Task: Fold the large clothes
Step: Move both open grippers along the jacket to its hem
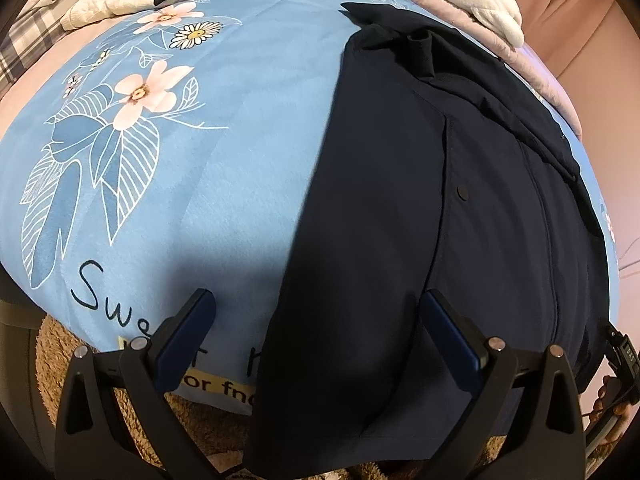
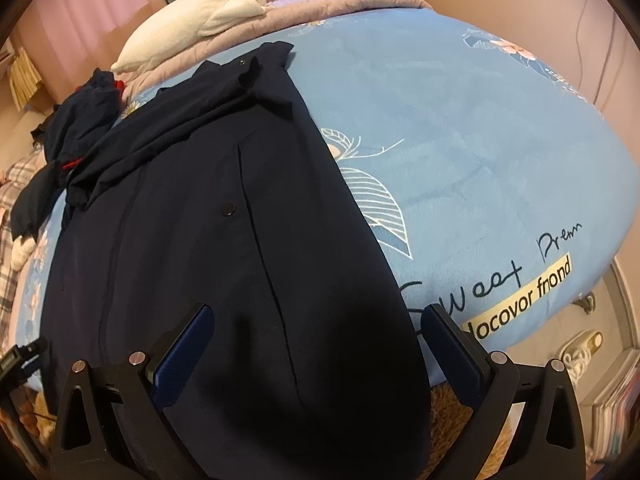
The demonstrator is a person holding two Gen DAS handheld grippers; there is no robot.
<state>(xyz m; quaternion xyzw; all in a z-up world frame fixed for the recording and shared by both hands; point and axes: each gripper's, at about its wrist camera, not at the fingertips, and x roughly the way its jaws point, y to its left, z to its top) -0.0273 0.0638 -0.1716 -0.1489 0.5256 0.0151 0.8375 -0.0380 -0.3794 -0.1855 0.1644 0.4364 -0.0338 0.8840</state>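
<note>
A large navy garment (image 1: 384, 208), seemingly a jacket or coat with a snap button (image 1: 463, 191) beside a long seam, is laid lengthwise on a blue floral bedspread (image 1: 240, 160), its near hem hanging at the near edge of the bed and its collar end lying far. It is seen as a long, fairly narrow panel, with a sleeve or side apparently already turned in over the far part, where the cloth is bunched and creased. From this it is judged that a lengthwise fold has been made, while the crosswise folds, near hem toward collar, are not yet done.

The left gripper (image 1: 318, 304) is held spread wide above the near left edge of the garment, with nothing pinched between its blue pads. The right gripper (image 2: 316, 316) is likewise spread, over the near right edge, and nothing is gripped.

Farther off, a second dark garment with red trim (image 2: 72, 136) is heaped at the far left of the bed, seemingly still unfolded. A white pillow (image 2: 192, 24) and a lilac quilt (image 2: 340, 4) are seen at the far end.
</note>
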